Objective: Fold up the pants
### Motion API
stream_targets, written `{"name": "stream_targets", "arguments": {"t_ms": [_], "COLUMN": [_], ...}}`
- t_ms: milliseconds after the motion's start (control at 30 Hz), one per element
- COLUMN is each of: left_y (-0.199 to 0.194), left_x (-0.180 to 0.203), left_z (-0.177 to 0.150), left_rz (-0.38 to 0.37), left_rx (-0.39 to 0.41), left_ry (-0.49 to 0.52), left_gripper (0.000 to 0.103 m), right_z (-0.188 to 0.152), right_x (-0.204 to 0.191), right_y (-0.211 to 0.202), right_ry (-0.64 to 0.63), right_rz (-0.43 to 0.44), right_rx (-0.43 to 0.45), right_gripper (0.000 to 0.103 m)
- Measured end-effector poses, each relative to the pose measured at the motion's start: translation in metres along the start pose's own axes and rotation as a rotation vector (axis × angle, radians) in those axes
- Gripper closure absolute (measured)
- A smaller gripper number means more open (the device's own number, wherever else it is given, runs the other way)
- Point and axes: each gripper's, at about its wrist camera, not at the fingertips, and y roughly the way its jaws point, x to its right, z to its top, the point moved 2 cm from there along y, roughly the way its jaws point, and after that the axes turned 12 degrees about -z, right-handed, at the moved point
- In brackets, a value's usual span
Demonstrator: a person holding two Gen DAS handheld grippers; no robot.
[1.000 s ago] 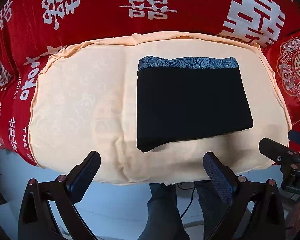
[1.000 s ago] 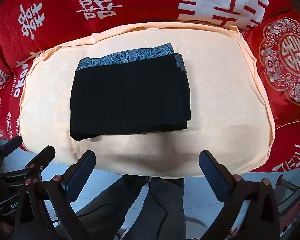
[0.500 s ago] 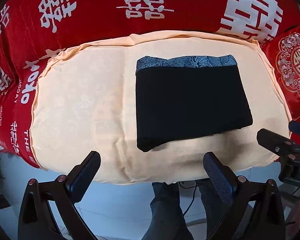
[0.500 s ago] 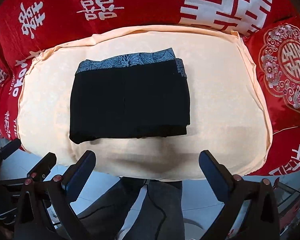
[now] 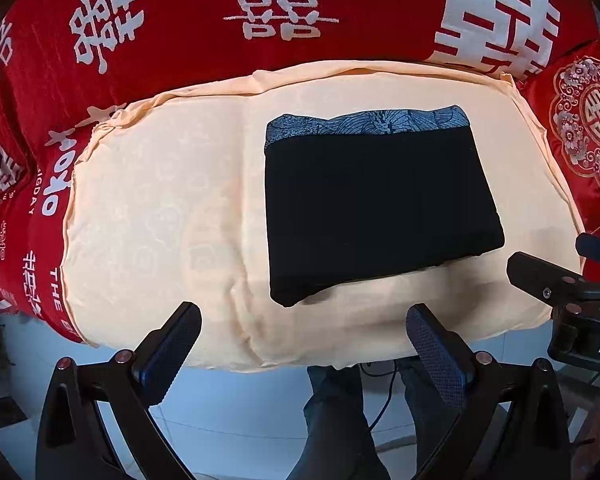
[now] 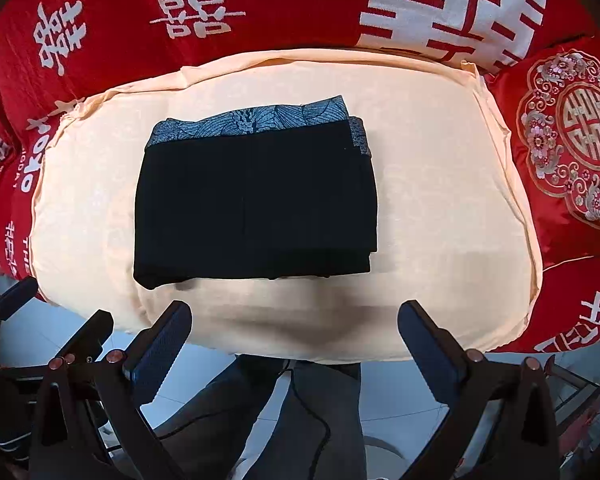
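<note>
Black pants (image 5: 380, 204) (image 6: 256, 204) lie folded into a flat rectangle on a peach cushion (image 5: 160, 208) (image 6: 440, 200). A blue-grey patterned waistband (image 5: 368, 122) (image 6: 252, 120) shows along their far edge. My left gripper (image 5: 304, 340) hangs open over the cushion's near edge, short of the pants, nothing between its fingers. My right gripper (image 6: 296, 340) is open too, also at the near edge and apart from the pants. In the left wrist view the right gripper's body (image 5: 560, 288) shows at the right; in the right wrist view the left gripper's body (image 6: 60, 340) shows at the lower left.
A red bedspread with white characters (image 5: 180, 20) (image 6: 260, 4) surrounds the cushion. A red embroidered pillow (image 5: 588, 136) (image 6: 572, 152) lies at the right. A person's legs (image 5: 332, 420) (image 6: 284, 412) and a black cable (image 6: 312, 412) stand on the pale floor below the edge.
Both grippers have drifted slightly; the pants sit a little lower in the right wrist view. The pants themselves have not moved, and both grippers stay open.
</note>
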Motion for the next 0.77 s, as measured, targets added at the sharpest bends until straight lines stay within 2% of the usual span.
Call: {"name": "stream_targets", "arguments": {"t_ms": [433,767], "left_y": [0.0018,0.0008], "left_x": [0.0028,0.0072], "left_z": [0.0017,0.0033], "left_rz": [0.012,-0.01], "left_rx": [0.001,0.007], "left_ry": [0.005,0.027], "left_gripper": [0.0,0.0], "right_z": [-0.0012,-0.0014], "right_x": [0.0006,0.0004], "right_y": [0.0032,0.0038], "right_ry": [-0.008,-0.009], "right_rz": [-0.002,-0.003], "right_rx": [-0.004,-0.005], "right_gripper": [0.0,0.0]}}
